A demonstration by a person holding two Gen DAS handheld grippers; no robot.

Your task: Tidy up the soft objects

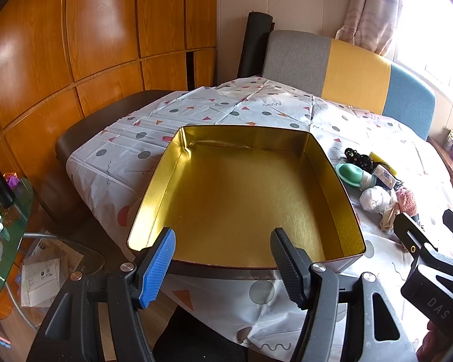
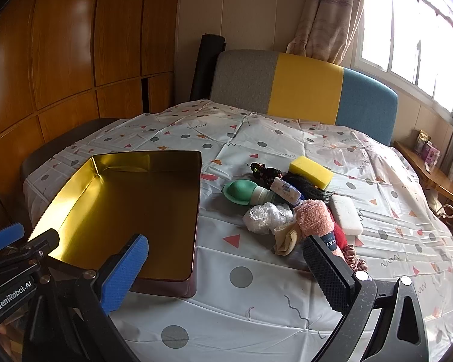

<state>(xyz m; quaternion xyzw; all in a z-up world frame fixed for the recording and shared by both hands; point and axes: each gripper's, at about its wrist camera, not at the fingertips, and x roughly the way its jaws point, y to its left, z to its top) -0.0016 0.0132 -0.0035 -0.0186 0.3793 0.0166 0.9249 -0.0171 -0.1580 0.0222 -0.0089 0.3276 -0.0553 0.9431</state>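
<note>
An empty gold-lined tin box (image 1: 247, 199) sits on the patterned sheet; it also shows in the right wrist view (image 2: 126, 208). My left gripper (image 1: 223, 259) is open and empty over the box's near wall. My right gripper (image 2: 226, 267) is open and empty, above the sheet between the box and a pile of soft things. The pile holds a pink fuzzy sock (image 2: 312, 218), a cream sock (image 2: 287, 238), a yellow sponge (image 2: 311, 171), a white sponge (image 2: 345, 214), a crumpled plastic bag (image 2: 264, 217), a green silicone piece (image 2: 237, 192), black hair (image 2: 302, 185) and scrunchies (image 2: 355, 256).
The sheet covers a bed (image 2: 256, 301) with a grey, yellow and blue headboard (image 2: 305, 89). A wooden wardrobe (image 1: 75, 45) stands to the left. A glass side table (image 1: 3, 235) with clutter is at the lower left. A window (image 2: 413, 33) and wooden shelf (image 2: 432, 172) are on the right.
</note>
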